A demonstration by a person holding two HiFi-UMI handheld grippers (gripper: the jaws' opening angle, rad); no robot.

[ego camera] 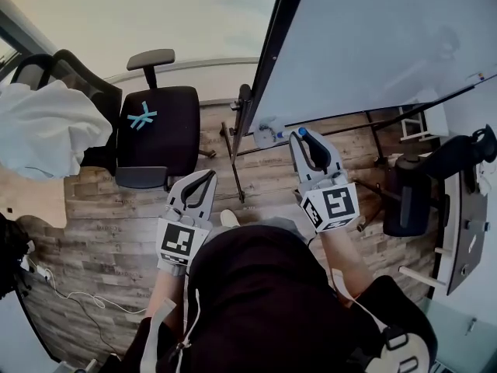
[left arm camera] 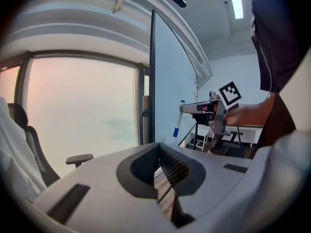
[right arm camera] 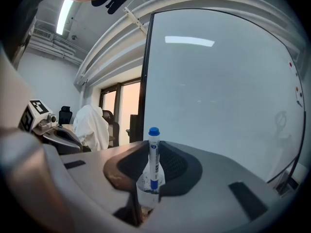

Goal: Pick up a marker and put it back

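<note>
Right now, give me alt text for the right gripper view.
The right gripper has its jaws shut on a white marker with a blue cap, upright before a large black-framed whiteboard. The left gripper shows at far left.

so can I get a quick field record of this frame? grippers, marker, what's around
left gripper: shut, nothing between the jaws
right gripper: shut on the marker
marker: white body, blue cap, held crosswise to the jaws
whiteboard: just ahead of the right gripper
office chair: black, light blue cross on the seat, left of the whiteboard
white cloth: draped over a second chair, far left
floor: wood planks
task stage: marker in hand, not yet put back
</note>
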